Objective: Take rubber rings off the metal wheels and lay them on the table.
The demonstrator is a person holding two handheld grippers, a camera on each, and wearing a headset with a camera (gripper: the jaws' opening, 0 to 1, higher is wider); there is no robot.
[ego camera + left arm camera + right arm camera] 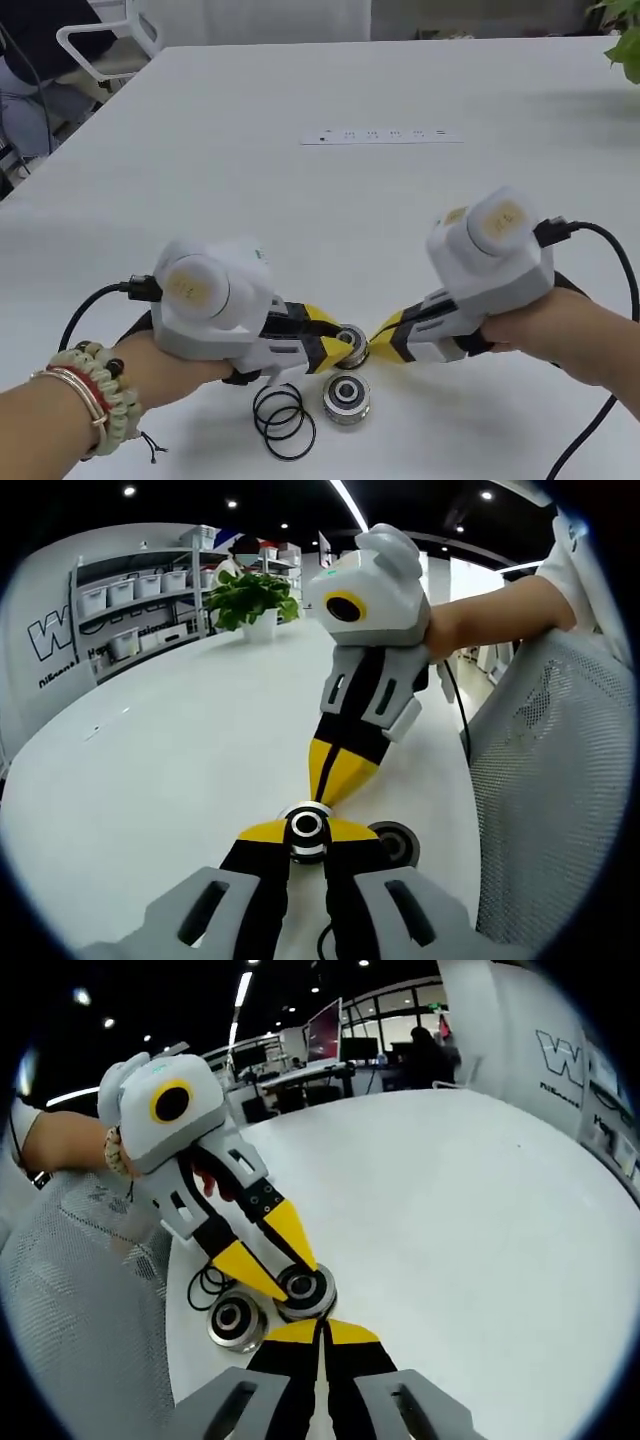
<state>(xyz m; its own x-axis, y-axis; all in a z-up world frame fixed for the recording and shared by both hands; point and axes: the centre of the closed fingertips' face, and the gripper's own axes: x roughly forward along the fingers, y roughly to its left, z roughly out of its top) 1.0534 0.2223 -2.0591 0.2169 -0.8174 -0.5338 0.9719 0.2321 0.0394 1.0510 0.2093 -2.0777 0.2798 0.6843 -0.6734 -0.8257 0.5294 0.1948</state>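
Observation:
A small metal wheel [353,340] hangs just above the table between the two grippers. My left gripper [343,350] is shut on it, and its yellow jaws clamp the wheel [306,826] from both sides. My right gripper [378,346] is shut, and its yellow tips meet at the rim of the wheel [305,1290]. I cannot tell whether they pinch a rubber ring there. A second metal wheel [346,397] stands on the white table [380,220] just below. Black rubber rings [283,420] lie overlapping on the table to its left.
A white power strip [380,136] lies flat across the table's middle, far from the work. A white chair [105,45] stands at the far left corner and a green plant [625,40] at the far right. Cables trail from both grippers toward the front edge.

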